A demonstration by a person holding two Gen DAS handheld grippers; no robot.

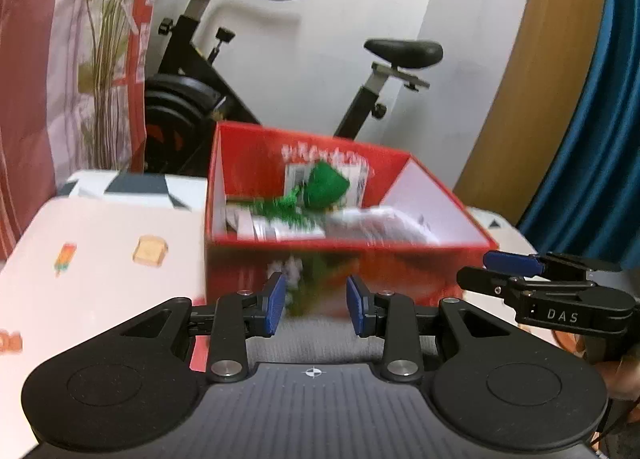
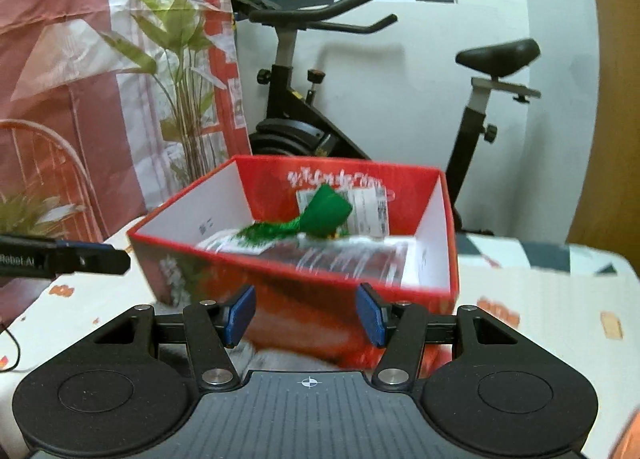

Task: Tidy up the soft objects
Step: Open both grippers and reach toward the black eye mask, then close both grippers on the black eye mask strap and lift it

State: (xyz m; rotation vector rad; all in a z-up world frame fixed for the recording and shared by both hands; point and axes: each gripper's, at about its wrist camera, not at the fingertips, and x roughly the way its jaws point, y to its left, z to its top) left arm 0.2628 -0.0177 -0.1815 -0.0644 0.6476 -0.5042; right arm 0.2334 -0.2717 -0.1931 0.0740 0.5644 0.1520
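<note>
A red cardboard box (image 1: 280,259) (image 2: 320,299) stands on the table ahead of both grippers. Inside it lie a green soft item (image 1: 324,185) (image 2: 326,209) and white packaged items (image 1: 372,223) (image 2: 352,255). My left gripper (image 1: 316,307) is open and empty, just in front of the box's near wall. My right gripper (image 2: 306,315) is open and empty, also close to the box's near wall. A grey soft cloth (image 1: 320,335) (image 2: 276,359) lies on the table below both grippers. The right gripper shows at the right in the left wrist view (image 1: 516,271).
The table wears a white cloth with food prints (image 1: 100,259) (image 2: 560,299). An exercise bike (image 1: 208,71) (image 2: 300,119) stands behind the table. A plant (image 2: 180,71) and a red-and-white curtain (image 2: 60,39) are at the left. A blue curtain (image 1: 600,119) hangs at the right.
</note>
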